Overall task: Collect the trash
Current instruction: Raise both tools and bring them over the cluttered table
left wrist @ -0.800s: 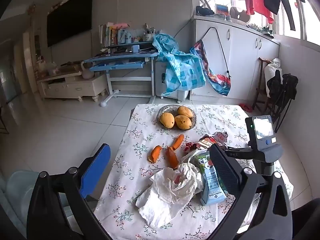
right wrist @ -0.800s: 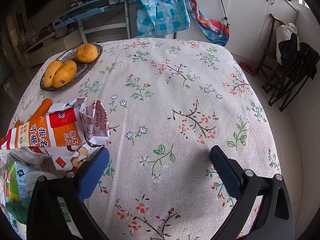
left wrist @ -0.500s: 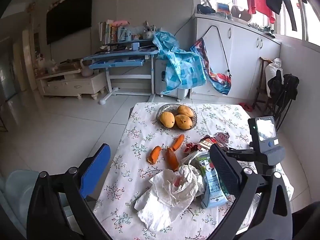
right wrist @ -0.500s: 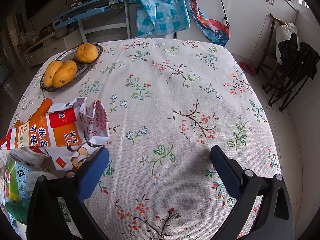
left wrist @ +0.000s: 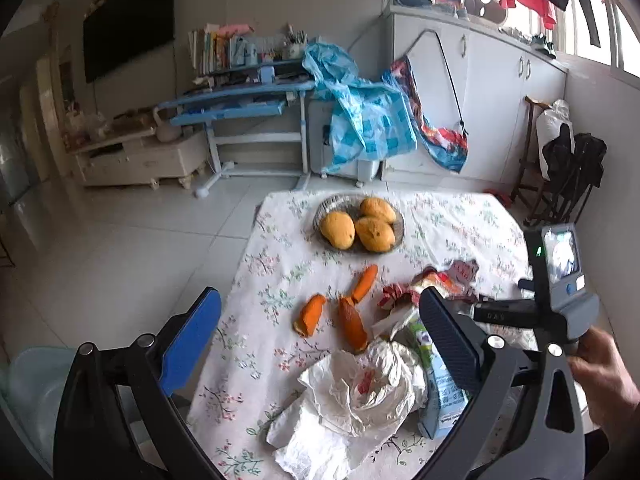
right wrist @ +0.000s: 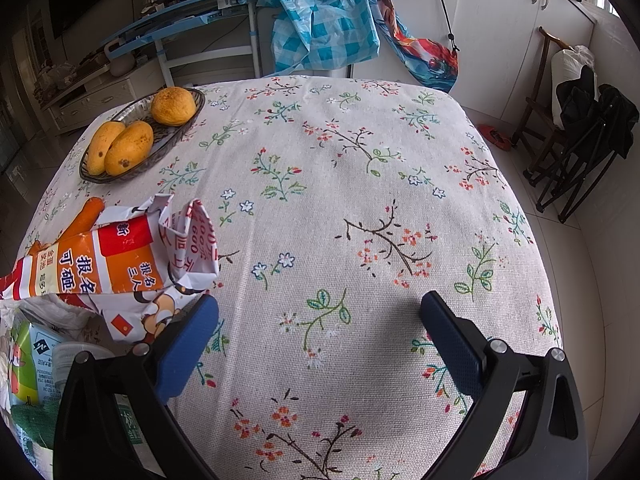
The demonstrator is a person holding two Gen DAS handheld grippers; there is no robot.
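Trash lies on the flowered tablecloth [left wrist: 276,280]: a crumpled white plastic bag [left wrist: 352,404], a blue-green drink carton [left wrist: 440,396], orange peels [left wrist: 350,320] and a torn red-orange wrapper [right wrist: 116,256]. My left gripper [left wrist: 320,344] hangs open above the near left of the pile, touching nothing. In the right wrist view the carton [right wrist: 24,364] sits at the lower left. My right gripper [right wrist: 320,344] stands open over bare cloth [right wrist: 360,168], its left finger beside the wrapper. The right gripper's body [left wrist: 560,280] and a hand [left wrist: 604,376] show in the left wrist view.
A wire basket [left wrist: 396,228] with three mangoes [left wrist: 372,232] stands at the table's far side. Beyond it are a blue desk [left wrist: 240,100], a checked blue bag [left wrist: 360,120] and white cabinets [left wrist: 500,92]. A dark folded chair [right wrist: 588,148] stands right of the table.
The left gripper has drawn back and risen a little, so the table sits lower and farther in its view. The right gripper has not moved.
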